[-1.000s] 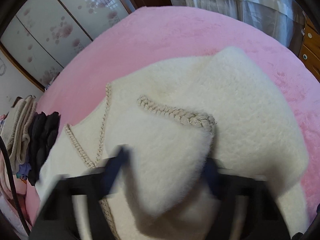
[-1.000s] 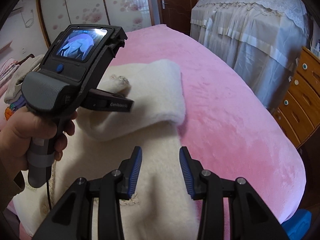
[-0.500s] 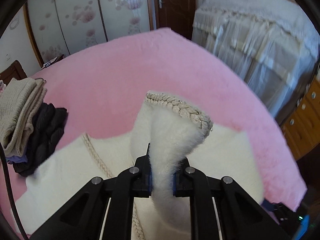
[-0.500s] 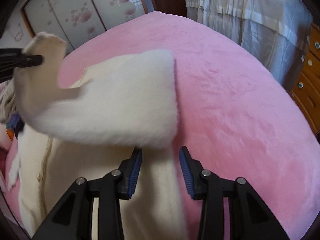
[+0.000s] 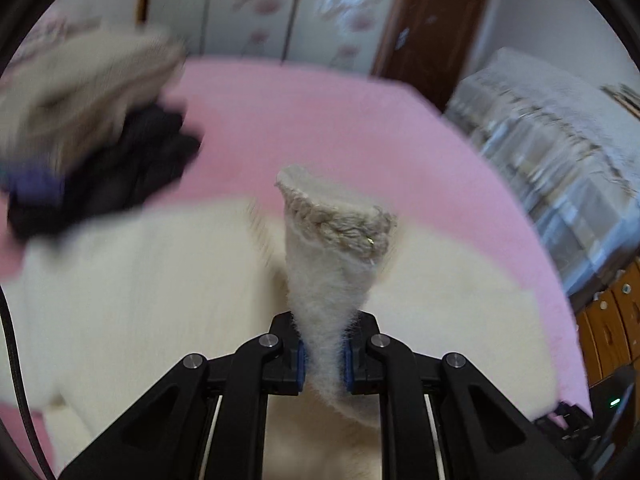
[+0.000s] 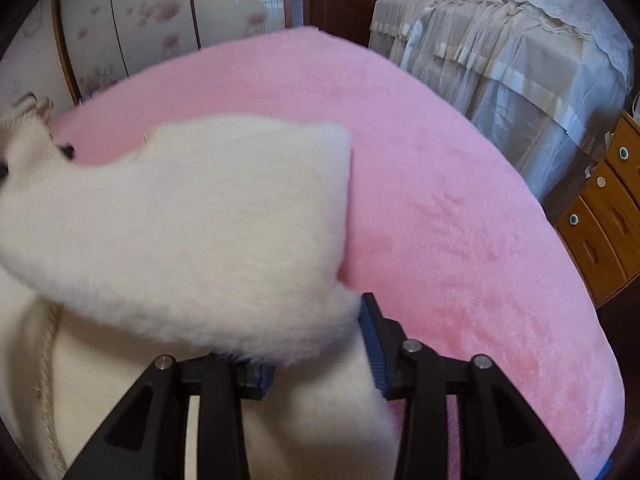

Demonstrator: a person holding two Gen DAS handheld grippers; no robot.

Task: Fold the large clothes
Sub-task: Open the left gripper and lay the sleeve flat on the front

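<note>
A white fluffy garment (image 5: pixel 140 280) lies spread on the pink bed (image 5: pixel 320 120). My left gripper (image 5: pixel 323 354) is shut on its sleeve just below the braided cuff (image 5: pixel 340 220), which stands up above the jaws. In the right wrist view the lifted sleeve (image 6: pixel 200 220) stretches away to the left, over the garment's body. My right gripper (image 6: pixel 320 332) is low at the sleeve's base on the garment's right edge. Its jaws are opening, with white pile between them. Fur covers its left finger; the right finger (image 6: pixel 372 344) shows.
A blurred pile of beige and dark folded clothes (image 5: pixel 80 120) sits at the bed's far left. To the right are a second bed with a lace cover (image 6: pixel 500 40) and a wooden dresser (image 6: pixel 600 220). Bare pink blanket (image 6: pixel 440 200) lies right of the garment.
The left gripper closed on the sleeve near the cuff, lifted it and carried it left across the garment, rolling upright. The right gripper came down onto the sleeve's base, where fur now hides one finger.
</note>
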